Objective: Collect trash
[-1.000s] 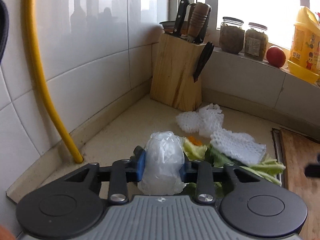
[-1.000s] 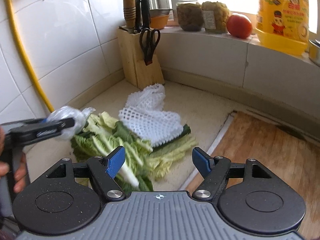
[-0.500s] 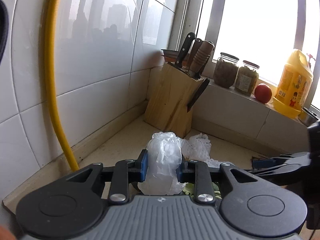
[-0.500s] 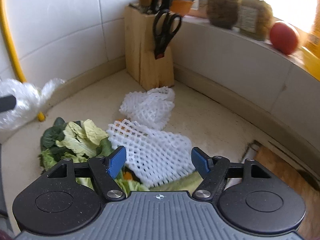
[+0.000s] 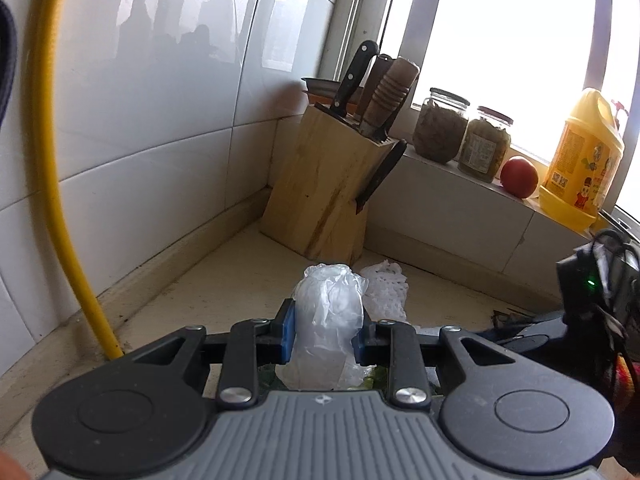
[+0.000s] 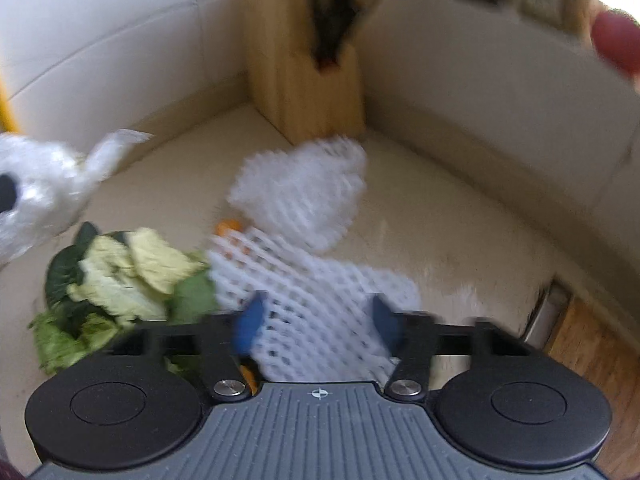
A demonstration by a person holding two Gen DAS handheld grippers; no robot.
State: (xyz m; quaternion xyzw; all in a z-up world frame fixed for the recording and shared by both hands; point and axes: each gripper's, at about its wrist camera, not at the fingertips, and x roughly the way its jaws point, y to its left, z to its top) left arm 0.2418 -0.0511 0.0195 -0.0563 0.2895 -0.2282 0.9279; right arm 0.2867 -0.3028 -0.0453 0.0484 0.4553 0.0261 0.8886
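**Inspector:** Start with the biggest item. What has changed on the counter (image 6: pixel 460 216)?

**Assessor:** The right gripper (image 6: pixel 316 322) has dropped and pushed forward in the last second. Its view has gone from looking across the whole corner to sitting right over the white foam netting (image 6: pixel 316 276), which now lies between and ahead of its blue pads (image 6: pixel 250 322). The picture is smeared, so the gripper appears to be mid-motion. The jaws stand apart with nothing pinched; I cannot tell whether the pads touch the mesh.

**Inspector:** Meaning for the job?

**Assessor:** In my judgement the netting is the next piece of trash to be taken. The leaf scraps (image 6: pixel 116 276), left of the left pad, remain on the counter.

**Inspector:** How does the netting lie?

**Assessor:** Flat, two lobes. Its long axis runs away from the fingers toward the knife block (image 6: pixel 304 68), the far lobe just short of it.

**Inspector:** And the left side?

**Assessor:** The left gripper (image 5: pixel 325 330) has risen over the same second, its view now taking in more wall and window. It is clamped on a crumpled clear plastic bag (image 5: pixel 328 320), which stands upright between the pads, bulging above and below them.
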